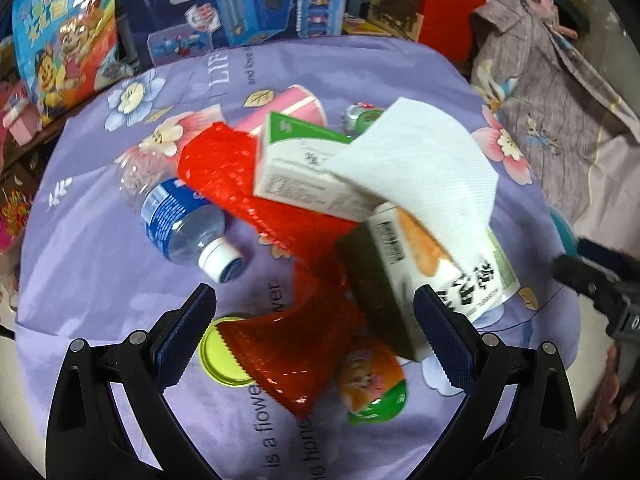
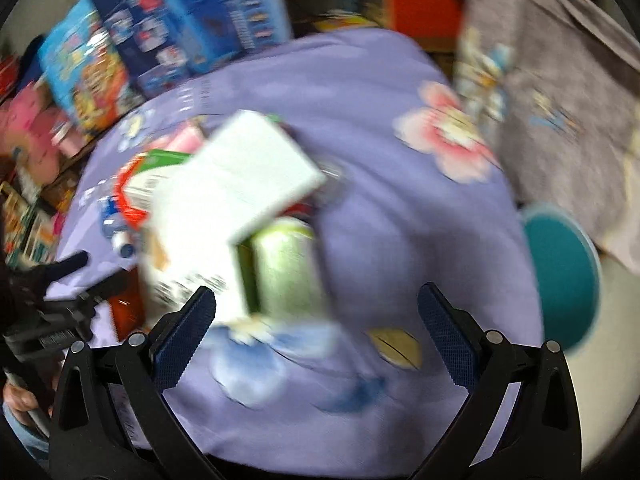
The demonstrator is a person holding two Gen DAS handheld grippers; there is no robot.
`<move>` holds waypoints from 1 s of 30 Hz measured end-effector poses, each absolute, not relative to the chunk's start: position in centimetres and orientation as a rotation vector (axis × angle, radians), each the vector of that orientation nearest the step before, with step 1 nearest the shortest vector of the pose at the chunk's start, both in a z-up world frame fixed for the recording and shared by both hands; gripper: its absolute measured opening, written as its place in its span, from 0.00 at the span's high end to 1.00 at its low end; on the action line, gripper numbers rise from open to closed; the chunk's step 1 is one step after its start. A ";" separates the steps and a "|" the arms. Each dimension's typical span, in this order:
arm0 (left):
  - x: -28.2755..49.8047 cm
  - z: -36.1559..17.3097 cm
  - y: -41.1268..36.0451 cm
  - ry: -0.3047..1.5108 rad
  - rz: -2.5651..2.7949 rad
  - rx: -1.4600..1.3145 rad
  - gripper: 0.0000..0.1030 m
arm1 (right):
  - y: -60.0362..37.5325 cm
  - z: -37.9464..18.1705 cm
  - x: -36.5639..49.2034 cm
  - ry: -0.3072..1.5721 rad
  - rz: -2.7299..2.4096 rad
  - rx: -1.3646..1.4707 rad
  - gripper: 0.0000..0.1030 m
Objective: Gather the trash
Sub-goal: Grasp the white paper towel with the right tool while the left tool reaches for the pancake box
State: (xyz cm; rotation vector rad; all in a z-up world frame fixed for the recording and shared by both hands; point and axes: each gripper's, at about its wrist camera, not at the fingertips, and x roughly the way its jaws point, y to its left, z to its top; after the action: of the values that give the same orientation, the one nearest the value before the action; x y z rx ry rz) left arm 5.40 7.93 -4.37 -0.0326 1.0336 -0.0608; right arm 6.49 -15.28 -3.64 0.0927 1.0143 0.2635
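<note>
Spread across the lavender flowered cloth (image 1: 100, 280), the trash heaps around a long red bubble-wrap bag (image 1: 256, 208): a white napkin (image 1: 424, 164) and two cartons (image 1: 300, 168) overlap its far side, a clear water bottle (image 1: 176, 216) lies just beside it to the left, and a yellow-green lid (image 1: 216, 360) touches its near end. Both tools are spread wide and empty, the left gripper (image 1: 316, 320) straddling that near end, the right gripper (image 2: 316, 320) over bare cloth beside the blurred cartons. Judging by this, the bag's loose end is best pinched low, since the cartons resting on it may slide.
</note>
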 end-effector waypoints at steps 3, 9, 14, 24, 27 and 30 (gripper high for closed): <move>5.5 -5.1 8.6 1.047 -0.082 -0.036 0.04 | -12.4 -3.5 8.6 1.020 0.333 0.083 0.06; 6.1 -5.7 10.1 1.041 -0.109 -0.041 0.04 | -9.1 -4.9 12.1 1.050 0.378 0.087 0.06; 6.6 -6.3 10.6 1.051 -0.143 -0.045 0.04 | -8.2 -6.5 13.2 1.103 0.409 0.128 0.06; 7.7 -6.0 9.3 1.029 -0.241 0.010 0.04 | -7.1 -6.0 12.1 1.084 0.467 0.116 0.67; 8.2 -5.3 8.2 1.006 -0.298 0.073 0.04 | -8.0 -5.1 11.9 1.060 0.430 0.122 0.86; 9.2 -4.9 7.2 0.986 -0.358 0.132 0.04 | -9.2 -3.8 11.3 1.023 0.391 0.122 0.90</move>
State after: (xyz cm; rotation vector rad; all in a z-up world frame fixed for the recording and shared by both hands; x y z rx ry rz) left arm 9.15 7.25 -4.93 0.1322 0.9859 -0.3581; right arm 11.33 -9.20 -3.83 0.1225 1.0234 0.3909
